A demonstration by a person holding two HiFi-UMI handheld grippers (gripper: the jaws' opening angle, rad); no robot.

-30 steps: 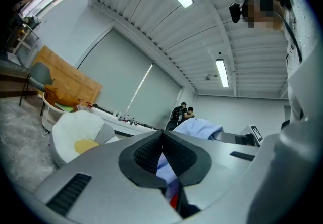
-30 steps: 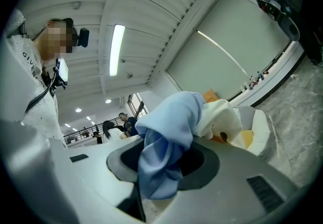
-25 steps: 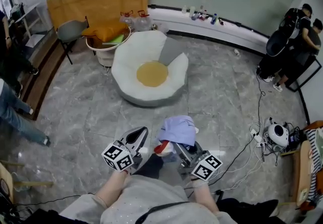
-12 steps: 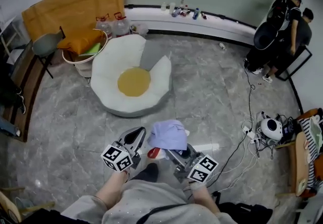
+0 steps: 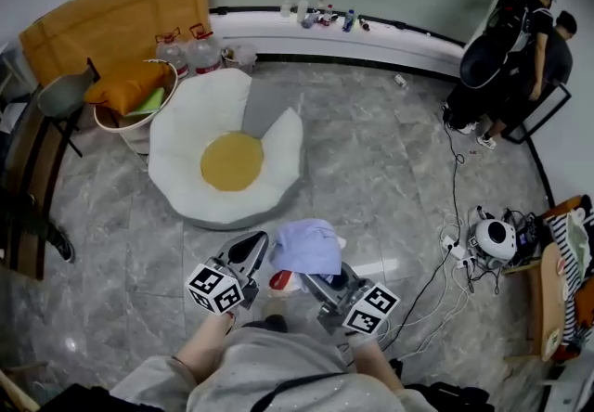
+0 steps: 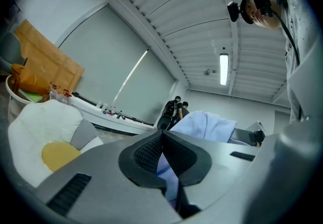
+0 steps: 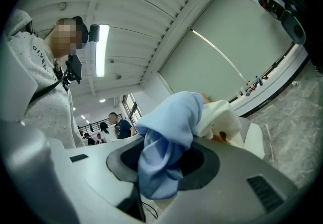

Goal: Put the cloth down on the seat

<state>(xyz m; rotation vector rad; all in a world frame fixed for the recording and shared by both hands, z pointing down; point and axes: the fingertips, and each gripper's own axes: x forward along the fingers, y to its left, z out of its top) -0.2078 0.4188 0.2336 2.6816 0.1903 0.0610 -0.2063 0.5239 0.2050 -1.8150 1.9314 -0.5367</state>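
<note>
The light blue cloth [image 5: 306, 246] hangs bunched between my two grippers, low over the grey marble floor. My right gripper [image 5: 320, 282] is shut on it; in the right gripper view the cloth [image 7: 166, 142] spills up out of the closed jaws. My left gripper [image 5: 260, 245] sits at the cloth's left edge with its pads [image 6: 146, 155] together, and a thin strip of pale blue shows between them. The seat [image 5: 186, 169], a white egg-shaped beanbag with a yellow centre, lies on the floor ahead and to the left, well apart from both grippers.
A round basket with an orange cushion [image 5: 130, 90] and a grey chair [image 5: 60, 95] stand left of the seat. Water jugs [image 5: 186, 48] and a curved ledge with small bottles [image 5: 325, 19] lie behind. Two people [image 5: 529, 39] stand back right. Cables and a white device [image 5: 492, 238] lie at right.
The head view has swung, so the seat has slid left and lower in the picture. Both grippers and the cloth keep the same places relative to each other.
</note>
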